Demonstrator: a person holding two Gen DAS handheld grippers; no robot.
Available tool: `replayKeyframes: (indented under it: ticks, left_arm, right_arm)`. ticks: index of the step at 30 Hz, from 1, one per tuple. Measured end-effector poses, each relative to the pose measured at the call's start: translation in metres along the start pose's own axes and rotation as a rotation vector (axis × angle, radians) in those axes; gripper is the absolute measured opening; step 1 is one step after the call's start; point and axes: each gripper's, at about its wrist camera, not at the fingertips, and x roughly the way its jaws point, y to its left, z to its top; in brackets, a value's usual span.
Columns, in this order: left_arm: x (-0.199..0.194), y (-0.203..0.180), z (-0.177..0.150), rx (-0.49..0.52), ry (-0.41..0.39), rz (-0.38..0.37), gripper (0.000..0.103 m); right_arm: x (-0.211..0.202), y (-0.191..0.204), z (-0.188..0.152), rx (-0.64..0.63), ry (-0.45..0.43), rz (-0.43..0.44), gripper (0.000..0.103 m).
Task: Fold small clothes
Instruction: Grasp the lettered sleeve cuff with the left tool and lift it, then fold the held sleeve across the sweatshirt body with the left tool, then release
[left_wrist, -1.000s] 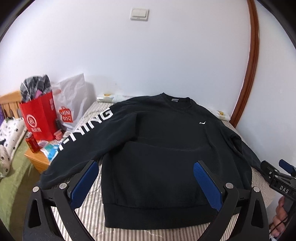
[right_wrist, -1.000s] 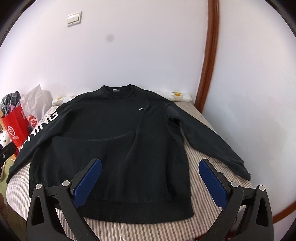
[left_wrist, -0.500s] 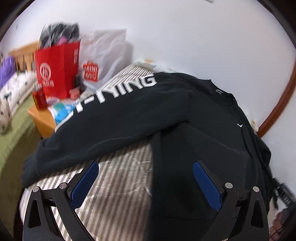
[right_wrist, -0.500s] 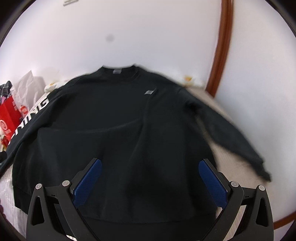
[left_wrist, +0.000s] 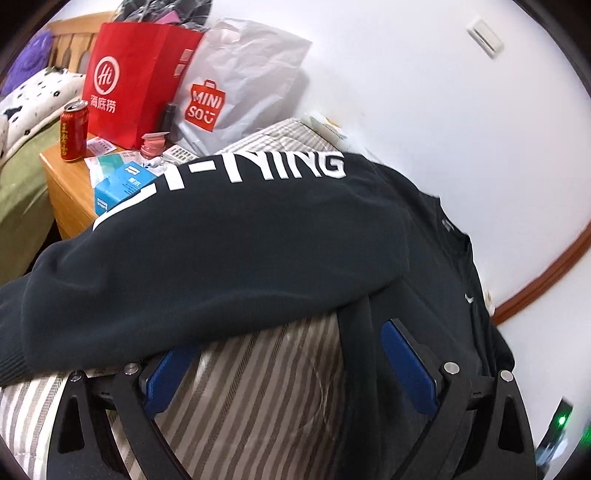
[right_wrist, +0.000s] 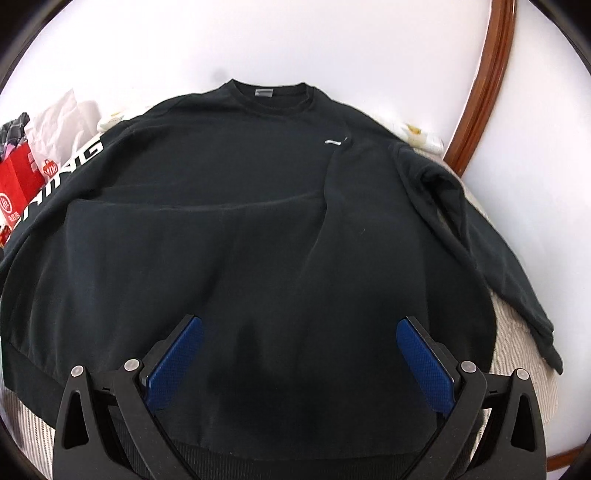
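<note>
Flat on the striped bed cover (left_wrist: 258, 387), the black sweatshirt (right_wrist: 258, 221) is lying face up, its collar pointing toward the white wall (right_wrist: 295, 37) and its hem nearest the right gripper (right_wrist: 299, 354). Its long axis is running from hem to collar, sleeves spreading sideways. The lettered sleeve (left_wrist: 221, 229) is reaching toward the wooden nightstand (left_wrist: 66, 184). Both the right gripper and the left gripper (left_wrist: 288, 369) are hovering wide open, gripping nothing.
</note>
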Motion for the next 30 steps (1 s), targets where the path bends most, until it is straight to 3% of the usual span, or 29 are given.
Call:
replayKeyframes:
  ticks: [3,6,10,11,14,18,23,30]
  left_arm:
    - [0.006,0.003,0.008,-0.03,-0.018,0.03,0.091]
    - [0.011,0.006,0.016,-0.066,-0.03,0.094,0.075]
    - [0.015,0.011,0.024,-0.101,-0.016,0.205,0.024]
    - [0.017,0.012,0.026,-0.111,-0.01,0.217,0.016]
    - [0.012,0.008,0.034,-0.122,-0.021,0.235,0.009]
    - [-0.003,-0.028,0.05,-0.036,-0.081,0.242,0.007]
    - [-0.011,-0.104,0.068,0.133,-0.155,0.172,0.007]
    - [0.03,-0.231,0.059,0.385,-0.126,0.052,0.006]
  right_arm:
    - [0.004,-0.002,0.0,-0.007,0.007,-0.034,0.103]
    - [0.005,-0.006,0.004,-0.011,0.001,-0.057,0.103]
    - [0.003,-0.014,0.009,-0.008,-0.011,-0.073,0.103]
    - [0.002,-0.016,0.01,-0.008,-0.019,-0.076,0.103]
    - [0.001,-0.024,0.015,-0.017,-0.033,-0.09,0.103]
    - [-0.001,-0.039,0.026,-0.029,-0.059,-0.103,0.103]
    - [-0.008,-0.068,0.041,-0.007,-0.101,-0.115,0.103]
    - [-0.018,-0.126,0.041,0.082,-0.119,-0.165,0.103]
